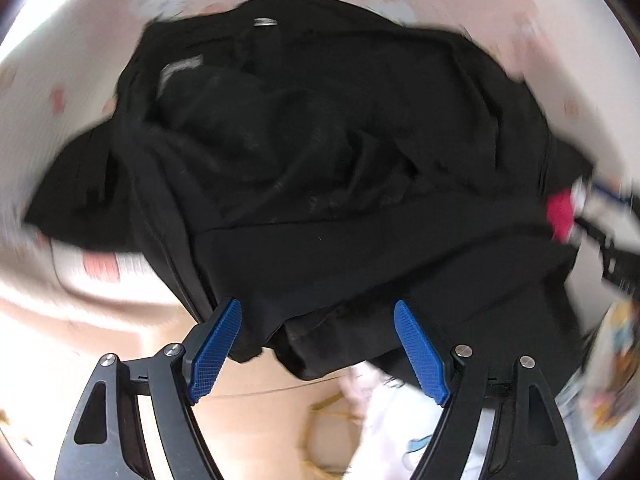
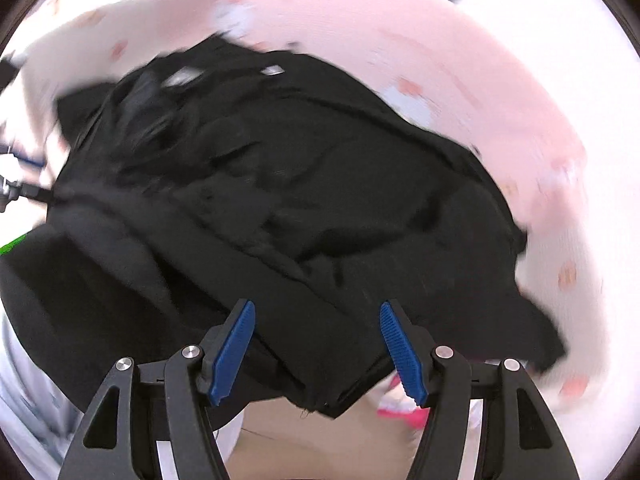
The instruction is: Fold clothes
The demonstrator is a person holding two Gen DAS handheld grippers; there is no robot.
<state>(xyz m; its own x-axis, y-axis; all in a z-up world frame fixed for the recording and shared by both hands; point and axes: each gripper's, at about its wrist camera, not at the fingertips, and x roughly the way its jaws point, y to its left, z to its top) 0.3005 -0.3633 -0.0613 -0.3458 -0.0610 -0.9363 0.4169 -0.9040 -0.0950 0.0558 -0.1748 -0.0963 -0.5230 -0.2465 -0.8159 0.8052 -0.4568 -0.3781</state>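
A black garment (image 1: 320, 160) lies rumpled on a pink patterned sheet (image 1: 80, 80), with a folded band along its near edge. In the left wrist view my left gripper (image 1: 318, 320) is open, its blue pads (image 1: 216, 352) standing on either side of the garment's near hem. The right wrist view shows the same black garment (image 2: 280, 208) filling the middle. My right gripper (image 2: 316, 320) is open too, wide apart over the near edge, with cloth lying between the fingers but not pinched. Both views are motion-blurred.
The pink sheet (image 2: 500, 100) spreads behind and beside the garment. Tan floor (image 1: 260, 408) and pale clothes (image 1: 392, 412) show below the bed edge. A red and white item (image 1: 564, 212) and the other gripper's black frame (image 1: 616, 256) sit at the right of the left view.
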